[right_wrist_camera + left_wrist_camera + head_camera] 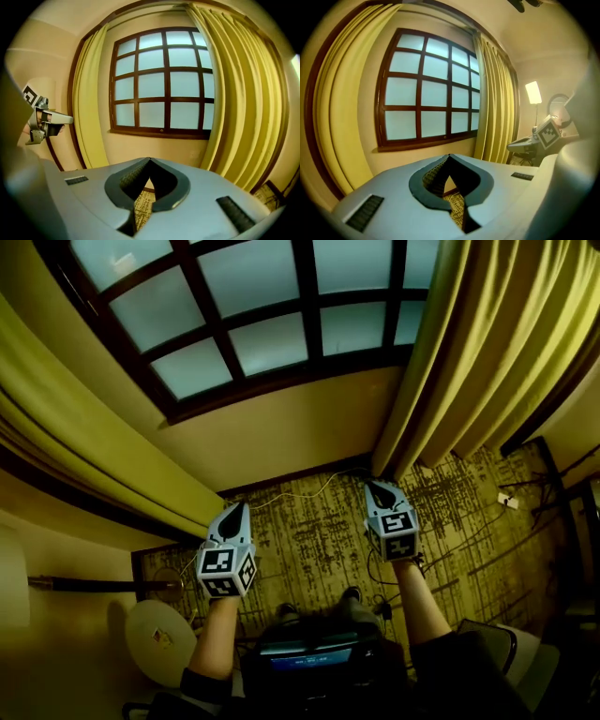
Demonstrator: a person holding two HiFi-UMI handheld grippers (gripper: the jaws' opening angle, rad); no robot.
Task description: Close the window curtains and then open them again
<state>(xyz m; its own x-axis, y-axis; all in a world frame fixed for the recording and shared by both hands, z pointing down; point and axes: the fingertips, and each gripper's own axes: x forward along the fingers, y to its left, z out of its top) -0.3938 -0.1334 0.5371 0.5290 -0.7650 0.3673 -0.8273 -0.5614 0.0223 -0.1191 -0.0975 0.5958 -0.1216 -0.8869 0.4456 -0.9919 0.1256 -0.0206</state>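
Grid window (253,296) in cream wall (281,427), yellow curtains (469,362) pulled aside, left gripper (237,510) and right gripper (380,488) closed, empty.

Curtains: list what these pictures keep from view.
Left curtain foot: left gripper view, behind the left gripper body.
Right curtain top: head view, cut by the upper edge.
Window upper panes: head view, cut by the same edge.
Round pale object: head view, too dim to identify.
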